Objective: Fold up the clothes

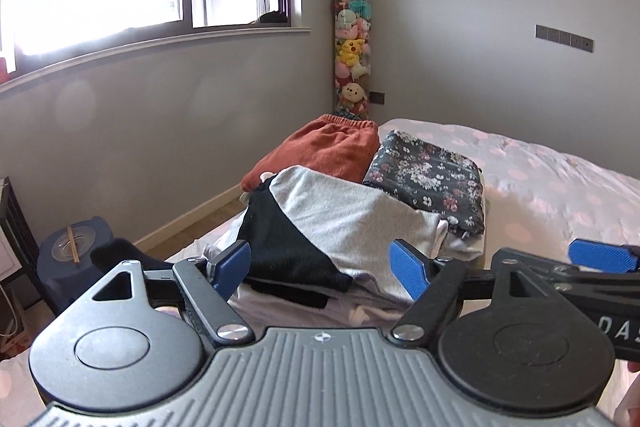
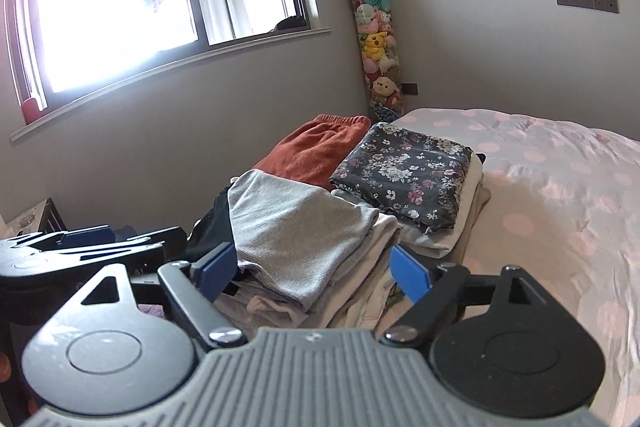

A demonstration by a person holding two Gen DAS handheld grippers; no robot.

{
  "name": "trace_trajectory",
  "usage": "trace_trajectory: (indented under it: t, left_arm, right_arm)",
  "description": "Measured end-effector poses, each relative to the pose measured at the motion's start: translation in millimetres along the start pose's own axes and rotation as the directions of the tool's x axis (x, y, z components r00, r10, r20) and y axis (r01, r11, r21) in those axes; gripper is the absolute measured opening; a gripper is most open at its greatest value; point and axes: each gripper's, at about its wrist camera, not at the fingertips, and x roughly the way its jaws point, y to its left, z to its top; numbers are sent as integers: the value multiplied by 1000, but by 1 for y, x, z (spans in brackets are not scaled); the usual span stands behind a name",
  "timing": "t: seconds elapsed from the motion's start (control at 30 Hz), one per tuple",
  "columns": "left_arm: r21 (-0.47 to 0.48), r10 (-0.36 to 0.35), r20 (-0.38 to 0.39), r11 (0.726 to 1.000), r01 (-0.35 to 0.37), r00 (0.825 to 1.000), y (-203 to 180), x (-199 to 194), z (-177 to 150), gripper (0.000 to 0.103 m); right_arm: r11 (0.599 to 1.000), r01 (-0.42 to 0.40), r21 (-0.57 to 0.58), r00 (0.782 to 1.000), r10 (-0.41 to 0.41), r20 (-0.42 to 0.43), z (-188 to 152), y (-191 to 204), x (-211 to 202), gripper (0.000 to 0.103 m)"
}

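The bed (image 2: 552, 187) had a pink dotted cover. Piles of folded clothes sat on its near corner: a gray top (image 2: 296, 227) in front, an orange one (image 2: 316, 147) and a flowery one (image 2: 404, 171) behind. Both the left gripper (image 1: 320, 267) and right gripper (image 2: 316, 267) had their fingers wide apart, holding nothing.

Left claw (image 1: 320, 269) spread wide, grey-black garment (image 1: 320, 223) beyond, bed (image 1: 560, 195)

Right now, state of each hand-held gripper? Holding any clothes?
Left hand-held gripper: open, holding nothing; the grey-and-black garment lies between and beyond its fingers.
Right hand-held gripper: open, holding nothing, above the stacked clothes.
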Motion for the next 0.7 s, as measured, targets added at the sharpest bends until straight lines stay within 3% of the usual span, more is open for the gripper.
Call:
trace_trajectory:
  t: [0.33,0.7]
  left_arm:
    - [12,25,-20,1000,-25,1000,-6,-36,-33,76]
    - [-8,31,1,999,-31,1000,-3,-69,-47,76]
  right_arm:
    - [1000,29,-1,1000,-29,7,-31,7,-45,91]
    - [998,58,-21,998,-57,36,-48,18,-80,92]
